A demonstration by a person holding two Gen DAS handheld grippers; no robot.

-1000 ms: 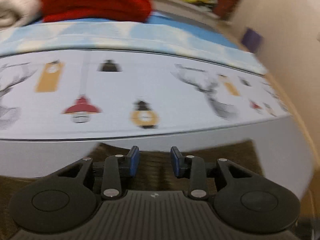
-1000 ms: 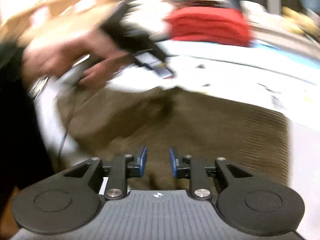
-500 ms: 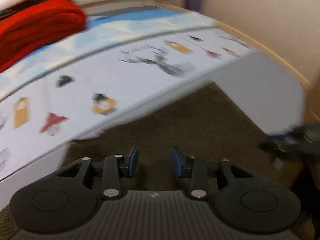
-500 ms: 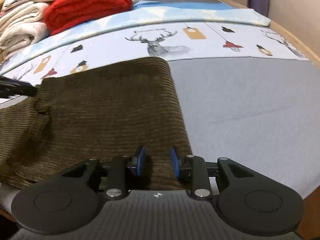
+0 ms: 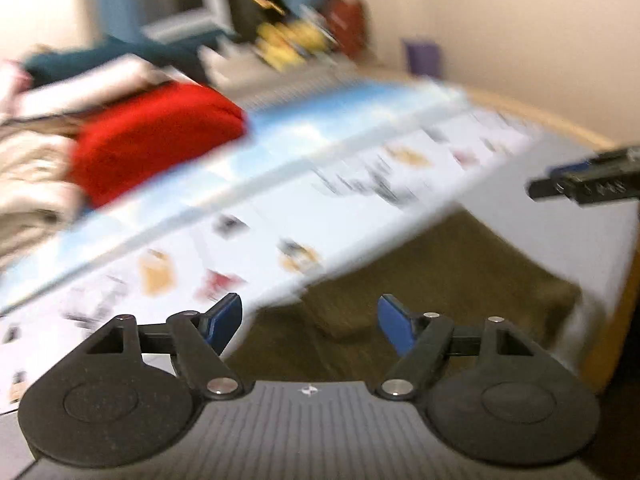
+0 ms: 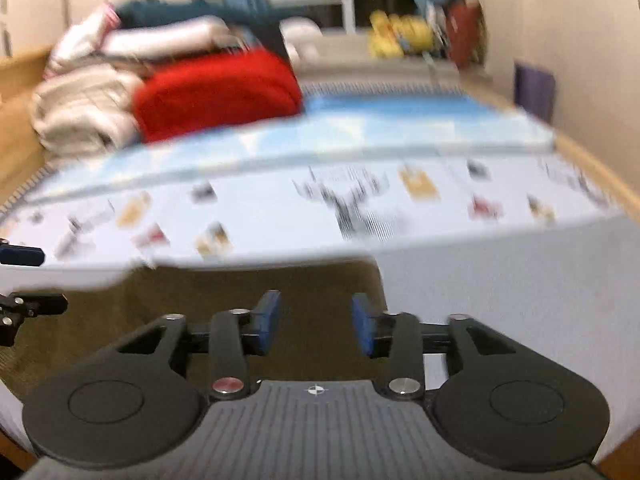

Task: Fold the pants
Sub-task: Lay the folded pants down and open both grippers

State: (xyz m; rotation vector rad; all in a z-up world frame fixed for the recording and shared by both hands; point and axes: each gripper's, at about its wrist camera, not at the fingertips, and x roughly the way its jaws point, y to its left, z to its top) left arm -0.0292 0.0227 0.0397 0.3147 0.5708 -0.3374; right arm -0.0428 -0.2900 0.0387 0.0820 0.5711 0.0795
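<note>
Right now my brown corduroy pants (image 6: 224, 296) lie flat on the pale grey bedsheet (image 6: 520, 280), folded into a compact block near the bed's near edge. From the right wrist view the pants fill the lower left, their right edge running straight up from just beyond my right gripper (image 6: 316, 324). From the left wrist view the same pants (image 5: 440, 280) sit ahead and to the right, with a small fold of cloth raised near their middle.

My left gripper (image 5: 310, 320) has its jaws spread wide; they have just been opening, and nothing is between the blue pads, which hang over the pants without touching them. My right gripper's jaws stand partly apart and have just been opening too; no cloth is caught between them, and the pads hover above the pants' right edge. The tip of the right gripper (image 5: 580, 184) pokes into the left view at the far right, above the pants; the left gripper's tip (image 6: 24, 280) shows at the left edge of the right view, just beside the pants.

Beyond the pants the sheet carries a printed band with a deer (image 6: 352, 204) and small hanging lamps, then a light blue blanket (image 6: 360, 128). Farther back from the pants lies a folded red blanket (image 6: 216, 92) beside a heap of cream and white bedding (image 6: 80, 108), and yellow soft toys (image 6: 396, 36) on a ledge; both views are blurred
</note>
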